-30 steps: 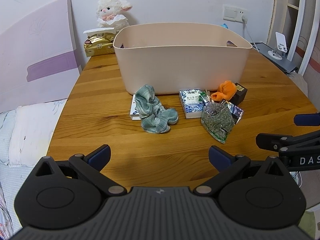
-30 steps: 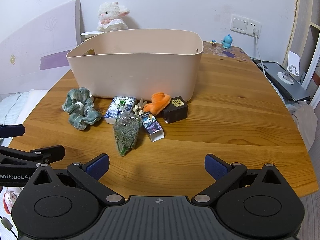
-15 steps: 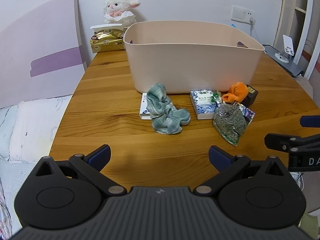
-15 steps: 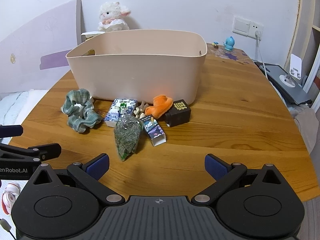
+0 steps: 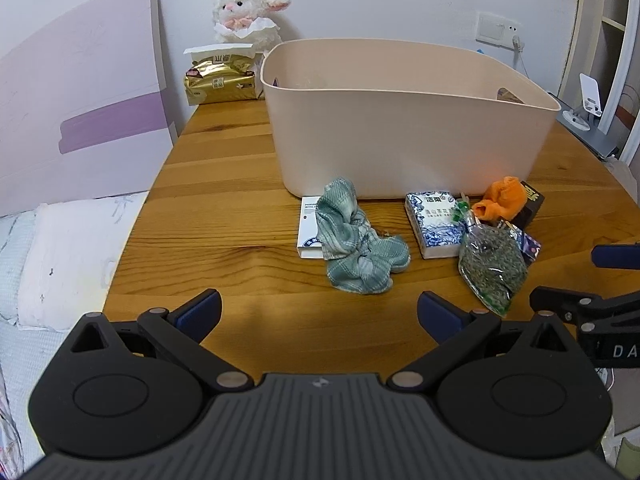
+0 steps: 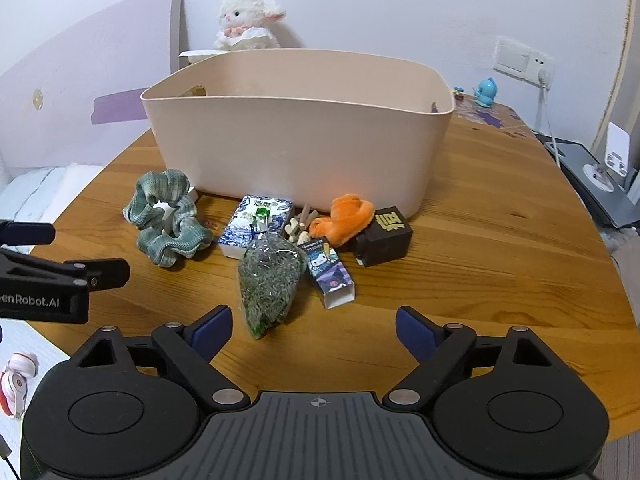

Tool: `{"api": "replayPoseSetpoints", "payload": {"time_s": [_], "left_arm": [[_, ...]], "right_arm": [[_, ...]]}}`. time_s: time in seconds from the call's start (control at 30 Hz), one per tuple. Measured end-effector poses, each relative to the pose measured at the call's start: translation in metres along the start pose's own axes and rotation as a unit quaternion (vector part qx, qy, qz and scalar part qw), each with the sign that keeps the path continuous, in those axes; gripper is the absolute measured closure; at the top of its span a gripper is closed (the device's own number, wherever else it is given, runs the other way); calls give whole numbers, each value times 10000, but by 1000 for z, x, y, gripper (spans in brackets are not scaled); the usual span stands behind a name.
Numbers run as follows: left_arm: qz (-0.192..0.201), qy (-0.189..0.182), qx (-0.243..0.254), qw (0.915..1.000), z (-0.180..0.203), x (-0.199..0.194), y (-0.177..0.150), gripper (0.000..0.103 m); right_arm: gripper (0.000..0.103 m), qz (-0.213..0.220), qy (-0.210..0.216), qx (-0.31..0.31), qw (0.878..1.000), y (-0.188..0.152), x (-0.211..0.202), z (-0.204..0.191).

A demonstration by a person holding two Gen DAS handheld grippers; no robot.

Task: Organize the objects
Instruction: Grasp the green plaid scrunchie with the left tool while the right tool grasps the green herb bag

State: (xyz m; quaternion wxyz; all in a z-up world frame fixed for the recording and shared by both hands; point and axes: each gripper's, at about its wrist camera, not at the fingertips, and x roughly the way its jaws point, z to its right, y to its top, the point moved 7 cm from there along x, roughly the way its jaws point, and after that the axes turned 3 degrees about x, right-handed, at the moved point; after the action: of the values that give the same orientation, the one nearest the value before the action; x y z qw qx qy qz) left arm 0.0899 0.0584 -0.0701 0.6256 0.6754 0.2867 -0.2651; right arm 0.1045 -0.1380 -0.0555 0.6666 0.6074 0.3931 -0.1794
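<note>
A beige plastic bin point(image 5: 404, 128) point(image 6: 300, 136) stands mid-table. Before it lie a green plaid scrunchie point(image 5: 356, 244) point(image 6: 168, 220) over a white box point(image 5: 308, 228), a blue-white patterned box point(image 5: 434, 224) point(image 6: 256, 224), a clear bag of dried green leaves point(image 5: 490, 266) point(image 6: 270, 284), an orange cloth point(image 5: 502, 202) point(image 6: 348, 220), a black cube box point(image 6: 384, 236) and a small purple cartoon box point(image 6: 330, 276). My left gripper point(image 5: 319, 314) is open, just short of the scrunchie. My right gripper point(image 6: 314, 328) is open, near the leaf bag's tip.
A plush lamb point(image 5: 248, 12) and a gold tissue pack point(image 5: 220, 80) sit at the back left. A purple-white board point(image 5: 80, 120) and bedding point(image 5: 60, 256) lie left of the wooden table point(image 5: 224, 184). A grey device point(image 6: 596, 184) and blue figurine point(image 6: 486, 92) sit right.
Both grippers have moved forward toward the objects, so bin and items appear larger. Both stay open and nothing on the table has shifted.
</note>
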Motion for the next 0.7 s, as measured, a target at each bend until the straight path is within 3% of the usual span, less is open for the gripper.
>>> {"api": "replayPoseSetpoints", "payload": {"time_s": [0.43,0.5,0.63,0.7], "left_arm": [[0,-95,100,9999,-1,34,10,1],[-17,-170,53,9998,-2,39,10,14],[-70,-324,-57,9994,-4,50,11,19],[-55,-408,-81,9991,-4,53,12,27]], "right_arm": [[37,-294,461,11,9985,6,31,-17],[41,-367,492,46,9981,7,37,-19],[49,-435,498,131,9977,9,49,-17],[59,-399,498,141,9979,10,50,-18]]}}
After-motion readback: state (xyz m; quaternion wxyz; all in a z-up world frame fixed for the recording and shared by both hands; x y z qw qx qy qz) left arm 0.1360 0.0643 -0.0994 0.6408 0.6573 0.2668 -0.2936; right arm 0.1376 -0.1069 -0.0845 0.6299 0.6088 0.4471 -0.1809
